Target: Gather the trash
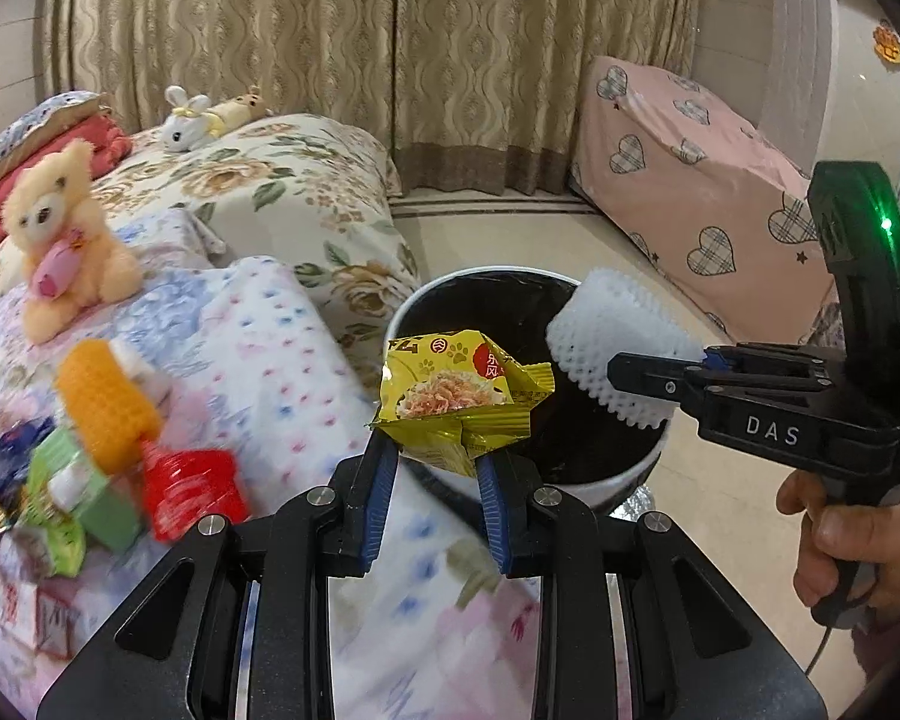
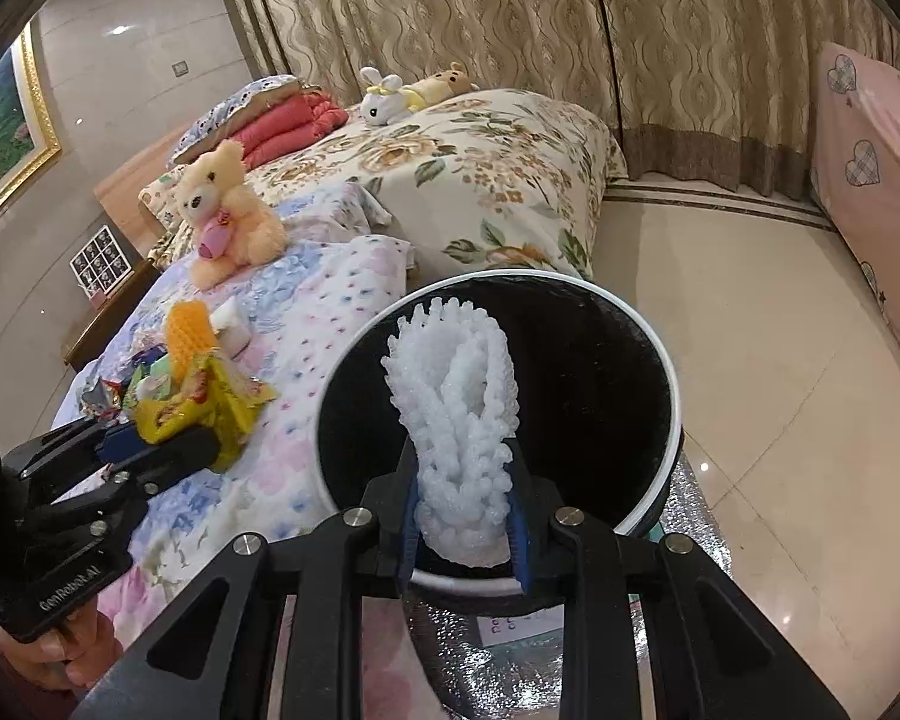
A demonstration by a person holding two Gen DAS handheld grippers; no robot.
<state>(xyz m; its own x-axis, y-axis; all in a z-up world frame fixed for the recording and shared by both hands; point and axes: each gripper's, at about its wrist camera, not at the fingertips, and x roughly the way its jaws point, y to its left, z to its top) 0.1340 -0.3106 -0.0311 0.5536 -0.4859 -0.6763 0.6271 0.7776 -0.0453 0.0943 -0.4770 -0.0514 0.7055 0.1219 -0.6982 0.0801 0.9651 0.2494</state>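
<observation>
My left gripper [image 1: 435,456] is shut on a crumpled yellow snack wrapper [image 1: 459,393], held at the near rim of a white bin with a black liner [image 1: 600,483]. In the right wrist view that same left gripper [image 2: 168,441] carries the yellow wrapper [image 2: 210,414] over the bed, left of the bin [image 2: 660,324]. My right gripper [image 2: 465,483] is shut on a white foam fruit net [image 2: 456,414], which hangs over the bin's dark opening. The left wrist view shows the right gripper [image 1: 615,369] coming in from the right with the white foam net [image 1: 606,336] above the bin.
More litter lies on the flowered bedspread [image 1: 306,348]: an orange foam net [image 1: 105,408], a red net [image 1: 189,489] and green packets [image 1: 84,492]. A plush bear [image 1: 60,228] sits behind them. A pink heart-print cover [image 1: 702,204] stands past the tiled floor [image 2: 768,372].
</observation>
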